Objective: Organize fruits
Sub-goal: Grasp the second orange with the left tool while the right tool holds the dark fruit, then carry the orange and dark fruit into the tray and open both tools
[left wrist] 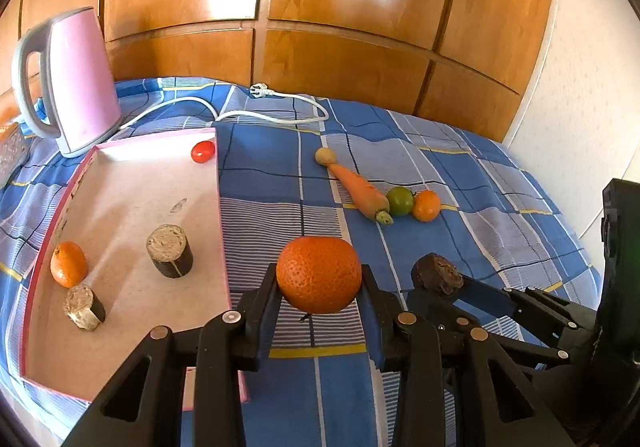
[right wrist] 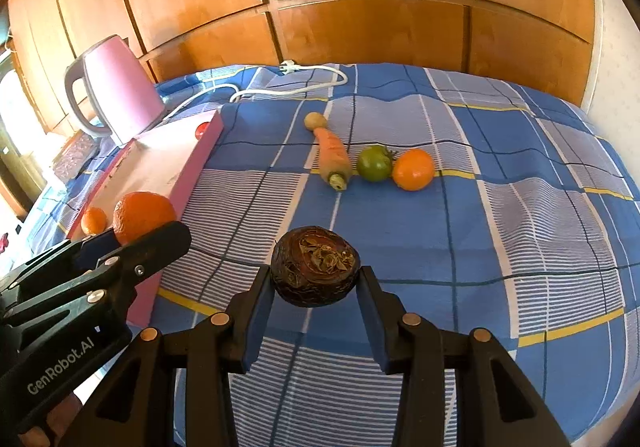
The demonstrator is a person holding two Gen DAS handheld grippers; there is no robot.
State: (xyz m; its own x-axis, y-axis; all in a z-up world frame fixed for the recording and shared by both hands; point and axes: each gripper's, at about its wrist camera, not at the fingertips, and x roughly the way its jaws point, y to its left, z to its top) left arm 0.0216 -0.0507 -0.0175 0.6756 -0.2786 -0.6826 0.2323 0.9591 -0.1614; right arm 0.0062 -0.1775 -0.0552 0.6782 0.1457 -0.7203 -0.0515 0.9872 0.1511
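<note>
My left gripper (left wrist: 319,279) is shut on a large orange (left wrist: 319,274), held above the blue checked cloth just right of the pink tray (left wrist: 132,183). My right gripper (right wrist: 316,279) is shut on a dark brown round fruit (right wrist: 315,271); it also shows in the left wrist view (left wrist: 437,273). In the tray lie a small orange (left wrist: 69,263), two brown cylinders (left wrist: 169,250) (left wrist: 84,307) and a red tomato (left wrist: 203,151). On the cloth lie a carrot (left wrist: 360,191), a small potato (left wrist: 325,155), a green tomato (left wrist: 400,200) and an orange tomato (left wrist: 426,205).
A pink kettle (left wrist: 80,83) stands behind the tray, with its white cord and plug (left wrist: 260,91) across the cloth. Wooden cabinet doors (left wrist: 320,7) rise behind the table. A glass dish (left wrist: 12,151) sits at the far left.
</note>
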